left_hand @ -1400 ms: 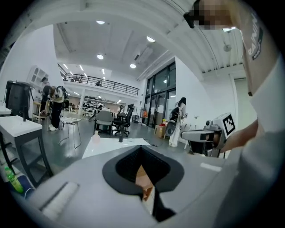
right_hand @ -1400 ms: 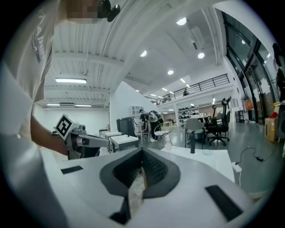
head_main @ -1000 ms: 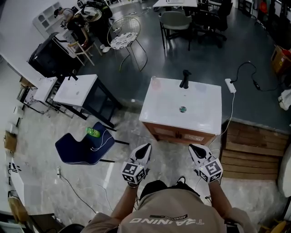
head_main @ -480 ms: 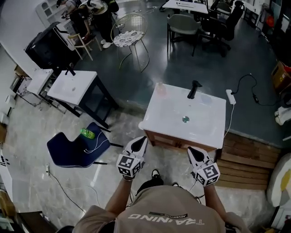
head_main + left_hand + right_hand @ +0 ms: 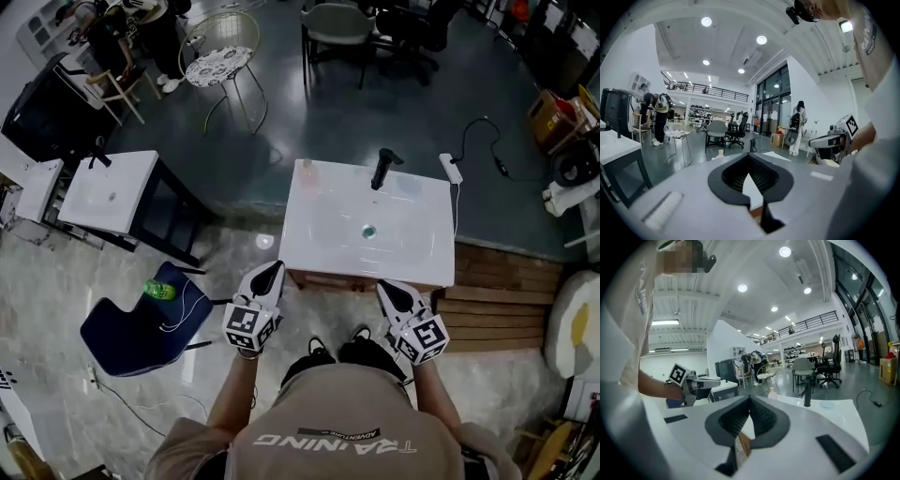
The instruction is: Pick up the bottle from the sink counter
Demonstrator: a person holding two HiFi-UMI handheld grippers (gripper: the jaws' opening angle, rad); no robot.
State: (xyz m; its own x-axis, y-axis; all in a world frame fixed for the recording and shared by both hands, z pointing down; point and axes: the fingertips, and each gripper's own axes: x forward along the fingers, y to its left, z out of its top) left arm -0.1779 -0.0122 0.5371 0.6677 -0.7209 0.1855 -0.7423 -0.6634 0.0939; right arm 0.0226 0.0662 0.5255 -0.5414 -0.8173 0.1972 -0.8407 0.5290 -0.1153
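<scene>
Standing at the far left corner of the white sink counter (image 5: 319, 255), the small pale bottle (image 5: 309, 170) is well apart from the black faucet (image 5: 382, 167) and from both claws. The left gripper (image 5: 270, 272) and right gripper (image 5: 389, 289) hang at the counter's near edge, each with its jaws pressed together on nothing. The bottle looks like thin plastic, so probably light, a little squashy and easy to tip. A hold around its body, below the neck, seems safest. The counter top is glossy and smooth, so a nudged bottle would likely slide. Around it is an open workshop: pale shiny floor tiles, a darker floor beyond, a blue chair (image 5: 131, 328) bearing a green bottle (image 5: 158, 290), and a wooden pallet (image 5: 497, 302) alongside.
</scene>
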